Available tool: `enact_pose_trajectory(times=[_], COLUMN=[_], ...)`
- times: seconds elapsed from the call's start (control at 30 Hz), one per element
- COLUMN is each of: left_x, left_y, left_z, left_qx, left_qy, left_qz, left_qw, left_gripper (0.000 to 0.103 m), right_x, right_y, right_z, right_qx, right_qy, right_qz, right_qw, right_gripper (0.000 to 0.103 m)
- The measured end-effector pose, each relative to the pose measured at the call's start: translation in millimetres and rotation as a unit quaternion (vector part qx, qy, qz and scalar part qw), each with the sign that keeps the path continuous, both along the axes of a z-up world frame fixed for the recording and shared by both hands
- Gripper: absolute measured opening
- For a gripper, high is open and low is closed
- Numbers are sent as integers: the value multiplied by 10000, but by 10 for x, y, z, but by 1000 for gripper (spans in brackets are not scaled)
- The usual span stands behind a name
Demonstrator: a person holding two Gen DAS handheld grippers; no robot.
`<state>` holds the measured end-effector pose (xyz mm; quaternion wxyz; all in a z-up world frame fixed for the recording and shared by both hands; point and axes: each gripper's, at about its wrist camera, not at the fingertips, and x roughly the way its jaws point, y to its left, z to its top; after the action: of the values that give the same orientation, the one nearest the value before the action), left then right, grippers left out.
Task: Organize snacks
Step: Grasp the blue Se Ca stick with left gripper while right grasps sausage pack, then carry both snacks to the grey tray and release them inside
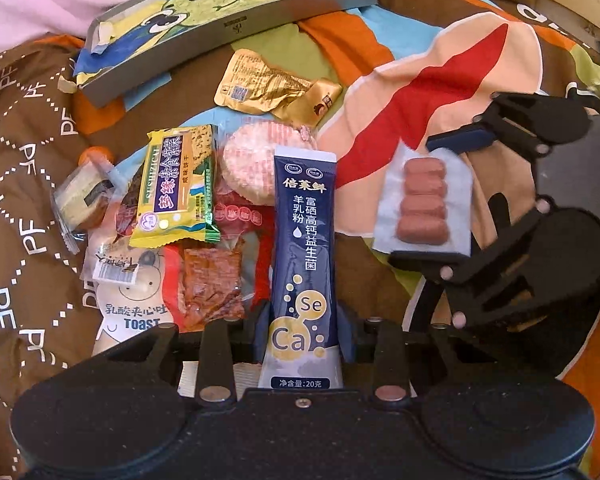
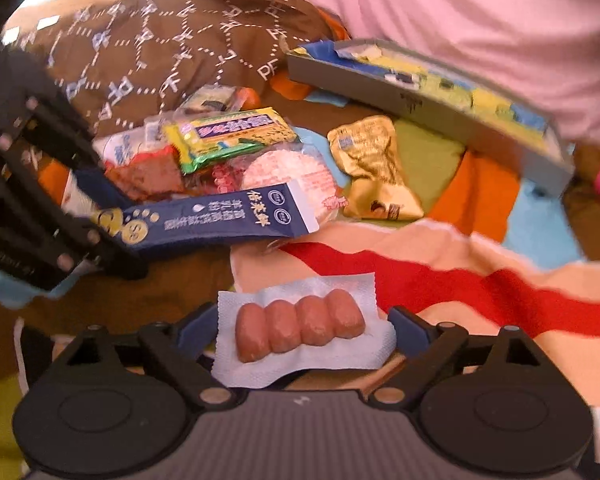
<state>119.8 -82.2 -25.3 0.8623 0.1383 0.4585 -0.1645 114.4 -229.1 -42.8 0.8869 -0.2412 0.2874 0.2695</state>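
Nearest to my left camera, the dark blue powder sachet (image 1: 303, 256) stands between the fingers of my left gripper (image 1: 304, 332), which pinch it at its lower part. My right gripper (image 2: 300, 320) has its fingers pressed on the clear pack of four small sausages (image 2: 300, 326). Beyond the left fingers and a little to their left lies the snack pile (image 1: 172, 216) on the bed cover (image 1: 420, 80). Further ahead I see the gold pouch (image 1: 272, 86) and the shallow grey box (image 1: 236, 20).
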Motion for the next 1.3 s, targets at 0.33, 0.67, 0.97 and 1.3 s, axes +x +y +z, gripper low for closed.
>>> enact_pose_trajectory(times=[0.33, 0.67, 0.97, 1.3], left_x=[-179, -165, -123, 90], left_y=[-85, -145, -144, 23], left_z=[-7, -61, 69, 439], left_qx=[324, 569, 441, -284], left_qy=[-551, -717, -1238, -1790], left_qz=[-310, -482, -342, 64], left_qw=[9975, 9946, 9907, 9834], left_gripper=[35, 35, 33, 33], right_x=[-286, -220, -247, -153], right_y=[175, 122, 105, 62], right_z=[24, 41, 106, 335], right_qx=[-915, -810, -786, -570], right_qy=[-1195, -1392, -1877, -2442], right_qz=[-64, -264, -318, -525], right_qw=[9886, 9866, 9786, 9666], right_gripper=[94, 94, 94, 94])
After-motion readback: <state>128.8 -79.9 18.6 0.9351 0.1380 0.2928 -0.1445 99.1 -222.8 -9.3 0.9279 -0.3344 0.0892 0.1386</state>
